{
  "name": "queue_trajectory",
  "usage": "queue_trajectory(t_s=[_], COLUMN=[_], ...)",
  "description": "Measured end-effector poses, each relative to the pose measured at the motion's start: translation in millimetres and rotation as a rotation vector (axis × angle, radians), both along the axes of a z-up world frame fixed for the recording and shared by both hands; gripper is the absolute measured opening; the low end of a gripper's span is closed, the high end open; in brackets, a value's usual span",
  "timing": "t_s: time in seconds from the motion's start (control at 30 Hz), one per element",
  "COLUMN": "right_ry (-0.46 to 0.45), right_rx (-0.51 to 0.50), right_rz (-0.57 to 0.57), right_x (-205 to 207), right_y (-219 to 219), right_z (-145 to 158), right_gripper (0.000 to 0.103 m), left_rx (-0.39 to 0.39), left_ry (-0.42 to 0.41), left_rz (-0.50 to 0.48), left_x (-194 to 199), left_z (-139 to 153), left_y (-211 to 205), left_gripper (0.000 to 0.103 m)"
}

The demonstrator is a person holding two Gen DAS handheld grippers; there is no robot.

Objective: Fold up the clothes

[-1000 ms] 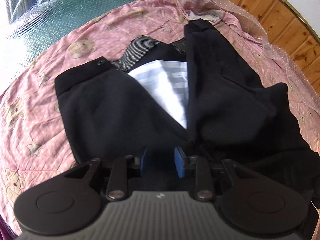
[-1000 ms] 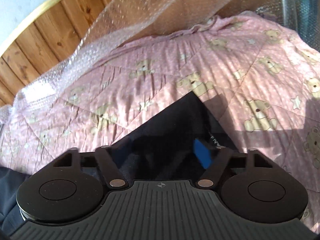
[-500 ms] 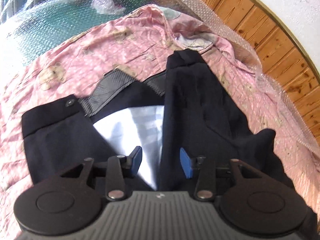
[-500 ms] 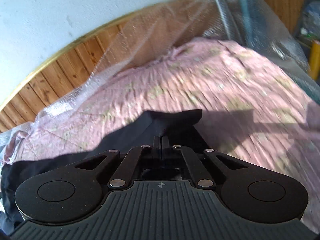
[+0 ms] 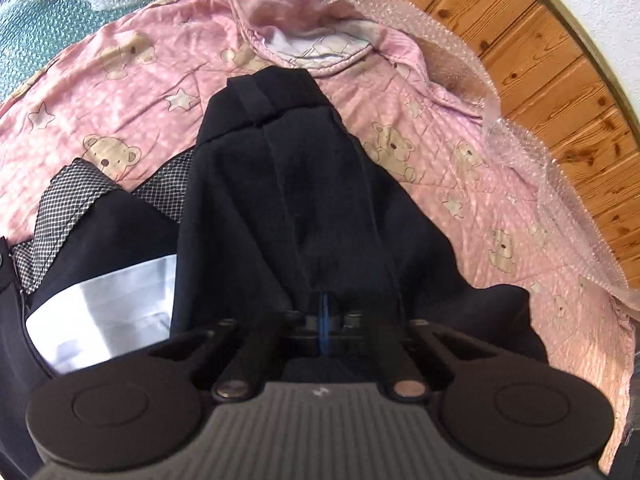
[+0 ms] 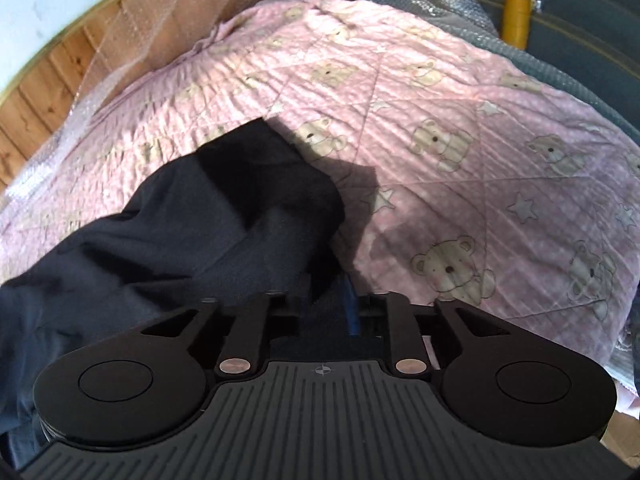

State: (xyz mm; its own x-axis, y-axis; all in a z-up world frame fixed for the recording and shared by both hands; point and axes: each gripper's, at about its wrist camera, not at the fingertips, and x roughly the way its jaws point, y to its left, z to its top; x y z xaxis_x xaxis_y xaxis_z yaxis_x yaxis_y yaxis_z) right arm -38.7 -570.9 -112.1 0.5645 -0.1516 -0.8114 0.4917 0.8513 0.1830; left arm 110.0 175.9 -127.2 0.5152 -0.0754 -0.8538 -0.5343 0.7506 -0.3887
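Note:
Black trousers (image 5: 280, 200) lie on a pink teddy-bear quilt (image 5: 120, 80), with the checked waistband lining (image 5: 52, 216) and a white pocket lining (image 5: 100, 312) showing at the left. My left gripper (image 5: 324, 316) is shut, its blue pads pinching a raised fold of the black cloth. In the right wrist view a bunched trouser leg (image 6: 200, 240) rests on the quilt (image 6: 440, 120). My right gripper (image 6: 328, 308) is opening. One blue pad (image 6: 352, 312) is bare; the cloth drapes over the other finger and hides it.
A wood-panelled wall (image 5: 540, 80) and loose bubble wrap (image 5: 520, 140) border the quilt's far side. Bubble-wrapped teal bedding (image 5: 40, 20) lies beyond the quilt. A yellow tape roll (image 6: 516, 20) stands past the quilt's edge in the right wrist view.
My left gripper moved right across the trousers and closed on the cloth. My right gripper swung across the quilt with the trouser leg, and its jaws have parted.

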Motion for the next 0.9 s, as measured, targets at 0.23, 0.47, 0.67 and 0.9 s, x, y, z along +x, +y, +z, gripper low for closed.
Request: queue_trajectory(t_s=[0.23,0.47,0.67,0.9], right_ry=[-0.074,0.114,0.139,0.230], right_rx=[-0.092,-0.107,-0.147,-0.227], right_rz=[0.177,0.430,0.459,0.414], right_x=[35.2,113.0,94.9,51.6], right_y=[14.7,27.1,32.7,20.7], right_z=[33.0,-7.1,1.5,-6.3], right_gripper=[0.076,0.061,0.000,0.000], left_rx=[-0.024,-0.048,-0.087,-0.055], left_ry=[-0.028,0.012,-0.033,-0.024], left_rz=[0.043,0.099,0.110,0.179], left_x=[-71.6,-98.0,-96.0,-44.2], left_z=[18.4,9.5,14.4,15.3], left_y=[13.4,22.4,19.2,25.8], left_gripper=[0.000,0.002,0.014,0.055])
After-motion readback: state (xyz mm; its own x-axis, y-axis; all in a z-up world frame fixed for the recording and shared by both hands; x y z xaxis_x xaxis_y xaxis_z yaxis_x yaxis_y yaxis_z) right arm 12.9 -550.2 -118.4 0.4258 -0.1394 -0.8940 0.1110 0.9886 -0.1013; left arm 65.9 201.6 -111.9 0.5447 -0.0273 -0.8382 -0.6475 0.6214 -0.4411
